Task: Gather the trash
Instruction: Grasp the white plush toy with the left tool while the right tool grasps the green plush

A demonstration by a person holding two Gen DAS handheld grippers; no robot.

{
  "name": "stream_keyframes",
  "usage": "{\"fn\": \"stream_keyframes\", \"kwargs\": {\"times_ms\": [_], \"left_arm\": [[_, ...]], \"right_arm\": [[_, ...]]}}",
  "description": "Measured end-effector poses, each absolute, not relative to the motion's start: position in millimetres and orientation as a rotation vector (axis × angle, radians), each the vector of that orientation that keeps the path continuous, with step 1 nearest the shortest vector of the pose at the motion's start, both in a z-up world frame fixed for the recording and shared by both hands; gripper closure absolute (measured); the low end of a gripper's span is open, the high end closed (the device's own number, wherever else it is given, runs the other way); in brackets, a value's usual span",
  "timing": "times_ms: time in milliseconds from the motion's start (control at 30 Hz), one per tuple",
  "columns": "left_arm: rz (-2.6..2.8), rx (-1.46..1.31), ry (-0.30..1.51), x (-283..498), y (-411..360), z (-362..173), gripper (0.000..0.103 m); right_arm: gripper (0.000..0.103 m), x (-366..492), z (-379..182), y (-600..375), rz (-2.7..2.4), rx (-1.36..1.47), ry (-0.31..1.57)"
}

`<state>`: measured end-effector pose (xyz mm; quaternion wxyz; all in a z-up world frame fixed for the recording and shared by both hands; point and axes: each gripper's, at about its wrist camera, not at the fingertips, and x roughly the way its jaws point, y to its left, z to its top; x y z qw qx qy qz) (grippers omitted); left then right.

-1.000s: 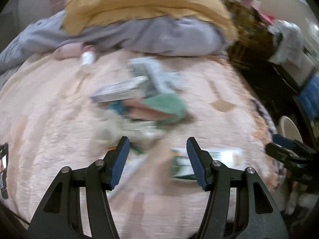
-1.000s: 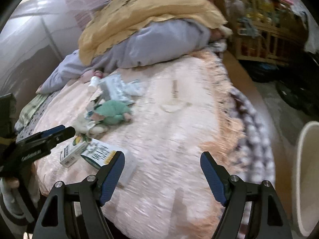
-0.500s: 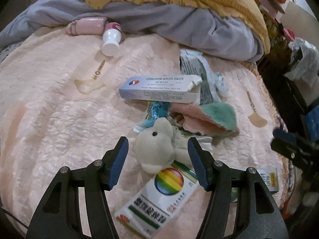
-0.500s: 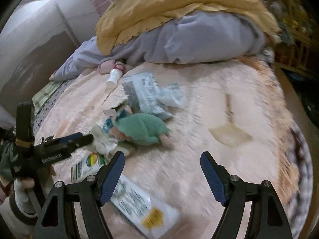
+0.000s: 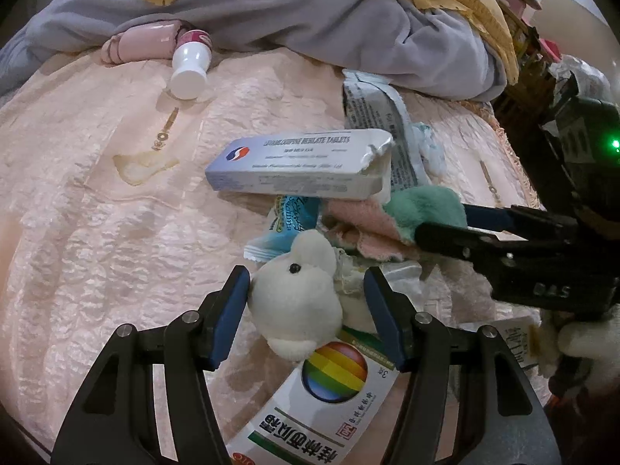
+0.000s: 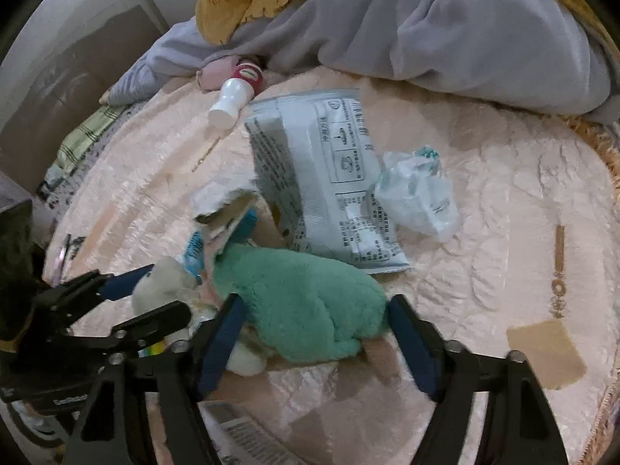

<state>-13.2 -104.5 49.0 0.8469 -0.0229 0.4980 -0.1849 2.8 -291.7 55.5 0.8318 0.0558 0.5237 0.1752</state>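
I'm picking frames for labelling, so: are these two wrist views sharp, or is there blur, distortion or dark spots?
Left wrist view: sharp, print on the tablet box legible; fisheye bends the edges, corners black. Right wrist view: softer, the green plush cloth and grey wrapper slightly smeared, dimmer at left; same fisheye curve.

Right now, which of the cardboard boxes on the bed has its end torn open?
The long grey tablet box, lying across the pile: its right end is ragged. The rainbow-ball box near the left gripper looks closed.

White plush (image 5: 296, 302), green cloth (image 6: 310, 310), rainbow-print box (image 5: 329, 399), peach bedspread (image 5: 97, 232).
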Motion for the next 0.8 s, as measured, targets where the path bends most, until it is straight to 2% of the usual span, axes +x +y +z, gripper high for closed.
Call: {"fn": "stream_keyframes", "kwargs": {"times_ms": [33,67,133,533,800], "left_arm": [[-0.388,-0.044,1.048,-14,-105,49,0.059],[-0.382,-0.031,1.045,-14,-105,50,0.064],[-0.392,-0.039,1.044,-16,-105,53,0.066],[-0.426,-0.019,0.896,-48,-124,112,0.067],[-0.445,0.045,0.852,-74,-156,128,0.067]], "right_arm": [[0.046,1,56,-292,0.368,0.111,1.103],[0.050,-1,58,-294,0.371,0.110,1.094],[0.052,-9,62,-297,0.365,0.096,1.075],[0.054,-78,108,-364,0.244,0.251,0.909],[0.053,-116,120,-388,0.174,0.279,0.875]]}}
